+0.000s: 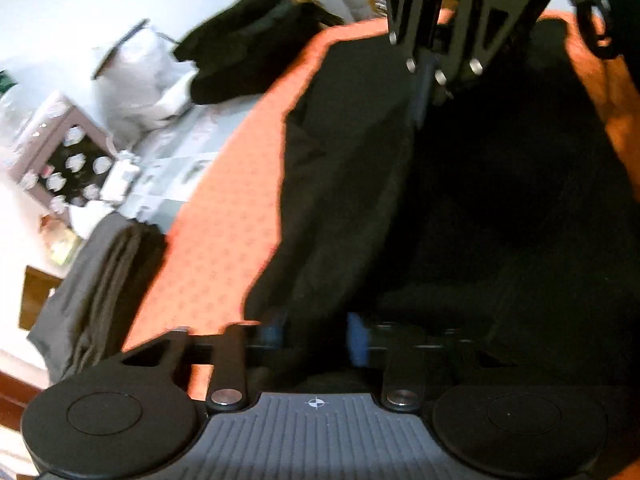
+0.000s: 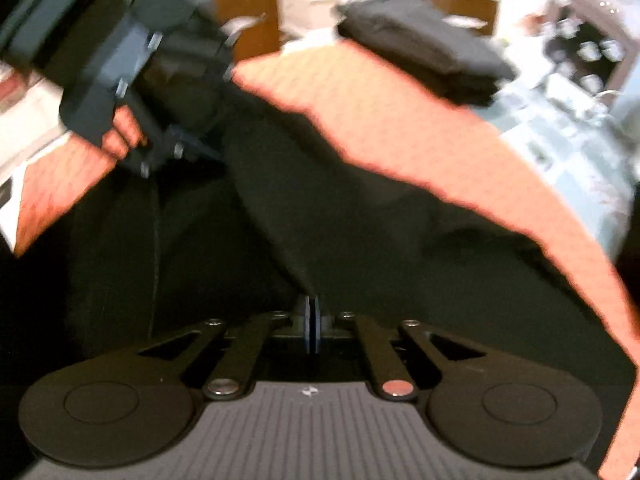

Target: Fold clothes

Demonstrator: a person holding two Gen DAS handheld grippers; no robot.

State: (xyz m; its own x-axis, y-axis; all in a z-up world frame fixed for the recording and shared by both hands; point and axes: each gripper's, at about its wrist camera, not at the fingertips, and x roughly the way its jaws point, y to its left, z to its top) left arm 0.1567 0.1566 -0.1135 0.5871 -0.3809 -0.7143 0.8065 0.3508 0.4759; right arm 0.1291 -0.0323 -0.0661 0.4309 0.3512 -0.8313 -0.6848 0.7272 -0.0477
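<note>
Left gripper [image 1: 316,338]: fingers parted, black garment [image 1: 360,184] lying between them, no clamp visible. Right gripper [image 2: 312,322]: fingers [image 2: 307,320] pressed together on a fold of the garment [image 2: 304,216].

Garment spread on an orange tabletop [image 1: 224,200], ahead of both pairs of fingers.

Left view only: grey folded cloth [image 1: 96,284] left of the fingers; box [image 1: 60,160] of round white items, far left.

Both views: dark folded stack [image 2: 424,52] at the tabletop's far edge.

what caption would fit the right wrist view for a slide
Right gripper pinches a fold of the black garment on the orange cloth; the left gripper works beside it, folded dark clothes stacked behind.
</note>
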